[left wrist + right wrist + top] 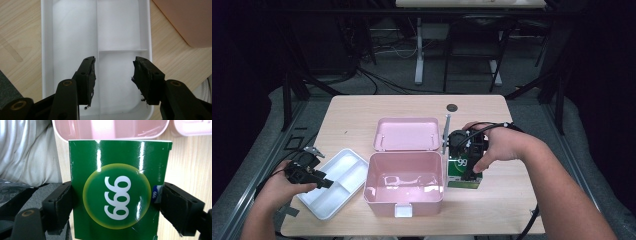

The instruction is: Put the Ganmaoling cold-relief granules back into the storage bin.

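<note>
A green carton marked "999" [115,170] stands on the table just right of the open pink box [404,196]. My right gripper [116,202] is shut on it, one pad pressed to each side; in the high view the right gripper [468,173] comes down on the green carton [457,169] from above. A white divided tray [344,169] lies left of the pink box. Over the white tray's [117,30] near end, my left gripper [113,77] hangs open with nothing between its pads. From above, the left gripper [325,181] sits at the tray's left rim.
The pink lid [407,132] lies flipped back behind the box. A dark round grommet [452,107] sits at the table's far edge. Bare wood runs along the front right. Black stands and cables fill the floor beyond the table.
</note>
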`<state>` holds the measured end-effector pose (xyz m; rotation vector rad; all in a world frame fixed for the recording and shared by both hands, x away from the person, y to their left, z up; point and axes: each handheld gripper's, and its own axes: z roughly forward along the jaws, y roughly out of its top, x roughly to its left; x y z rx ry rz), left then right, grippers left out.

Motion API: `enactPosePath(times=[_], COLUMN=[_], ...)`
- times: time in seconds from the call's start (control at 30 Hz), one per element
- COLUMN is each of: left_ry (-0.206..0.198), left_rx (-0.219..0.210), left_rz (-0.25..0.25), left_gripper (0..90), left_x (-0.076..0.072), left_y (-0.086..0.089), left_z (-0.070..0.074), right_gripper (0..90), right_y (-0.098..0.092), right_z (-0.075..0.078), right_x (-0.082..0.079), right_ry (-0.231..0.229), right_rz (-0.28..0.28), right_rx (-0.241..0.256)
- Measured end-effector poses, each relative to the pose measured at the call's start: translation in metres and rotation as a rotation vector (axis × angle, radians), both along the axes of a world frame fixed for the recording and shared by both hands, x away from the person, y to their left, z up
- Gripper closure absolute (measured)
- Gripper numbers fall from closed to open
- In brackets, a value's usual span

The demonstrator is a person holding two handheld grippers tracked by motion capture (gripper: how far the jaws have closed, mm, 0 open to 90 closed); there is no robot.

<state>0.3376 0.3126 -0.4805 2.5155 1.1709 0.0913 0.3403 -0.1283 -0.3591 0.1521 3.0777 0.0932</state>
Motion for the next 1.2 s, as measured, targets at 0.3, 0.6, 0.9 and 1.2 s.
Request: enactPosePath(times=[0.3,0.6,0.9,1.2], left_ry=[0.001,0.004,0.000,0.000], left_rx=[-0.002,0.001,-0.003,-0.001], left_rz=[-0.001,-0.009,-0.003,-0.007], left_gripper=[51.6,51.4,51.5,51.5], left_x=[0.000,0.000,0.000,0.000], left_y=[0.000,-0.001,0.001,0.000], left_z=[0.001,0.000,0.001,0.001], right_gripper=[17.2,17.2,17.2,17.2], right_y=[0.019,0.058,0.090,0.097], right_z=[0.007,0.010,0.007,0.001], right_x=[-0.002,-0.001,0.000,0.003], right_ry=[0.010,0.016,0.022,0.028], right_rz=[0.020,0.039,0.084,0.074], right_rx=[0.015,0.022,0.033,0.042])
